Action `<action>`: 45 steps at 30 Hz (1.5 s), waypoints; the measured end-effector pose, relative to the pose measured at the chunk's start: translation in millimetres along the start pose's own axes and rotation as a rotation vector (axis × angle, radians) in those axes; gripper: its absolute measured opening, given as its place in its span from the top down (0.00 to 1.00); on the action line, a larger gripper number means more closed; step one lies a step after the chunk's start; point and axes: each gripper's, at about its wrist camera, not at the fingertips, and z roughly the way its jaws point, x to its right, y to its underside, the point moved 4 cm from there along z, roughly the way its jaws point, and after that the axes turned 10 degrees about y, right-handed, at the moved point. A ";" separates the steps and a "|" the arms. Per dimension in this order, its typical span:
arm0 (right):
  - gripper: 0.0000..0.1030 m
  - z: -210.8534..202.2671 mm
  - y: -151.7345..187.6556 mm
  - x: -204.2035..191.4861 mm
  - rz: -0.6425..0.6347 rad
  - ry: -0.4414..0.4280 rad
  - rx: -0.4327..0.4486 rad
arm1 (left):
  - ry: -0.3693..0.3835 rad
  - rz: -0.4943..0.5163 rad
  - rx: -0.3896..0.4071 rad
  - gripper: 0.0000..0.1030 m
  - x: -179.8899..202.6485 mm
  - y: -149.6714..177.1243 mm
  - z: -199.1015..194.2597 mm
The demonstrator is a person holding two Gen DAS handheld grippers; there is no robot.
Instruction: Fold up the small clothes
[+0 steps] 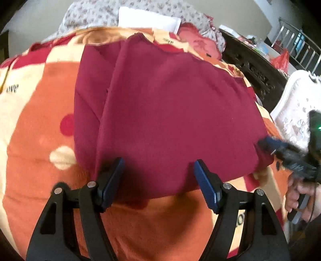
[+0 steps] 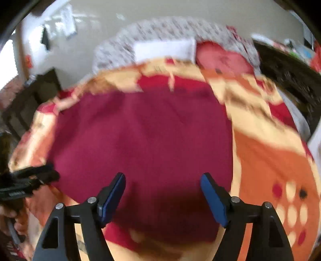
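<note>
maroon cloth half-folded, both tools let go

maroon garment (image 1: 170, 112) lies flat on the orange-and-cream blanket (image 1: 40, 100), w/ one flap already lapped over along its left side, edge running top to bottom. left gripper (image 1: 158, 180) hangs over the near hem, jaws apart, nothing between the pads. right gripper (image 2: 163, 197) is likewise spread wide and empty, above the near edge of the same cloth; its view is smeared by blur.

risks, as i judge them: fabric looks soft and limp, so a pinch taken too shallow at the hem could slip or lift only the top layer and undo the lapped flap. a pinch too deep may catch the fleecy blanket underneath and drag it along. both tools sit near each other at the near edge; from the left wrist the right one shows at the cloth's right corner, so they could bump if both reach inward.

around: white pillow (image 1: 148, 19) and floral bedding (image 1: 90, 14) beyond the far edge, dark carved furniture (image 1: 254, 68) to the right, well apart. nothing lies on the garment itself.
</note>
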 end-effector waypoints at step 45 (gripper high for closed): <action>0.50 13.8 46.7 85.5 0.616 -0.545 -0.021 | 0.063 -0.443 0.139 0.74 -44.2 12.8 -16.6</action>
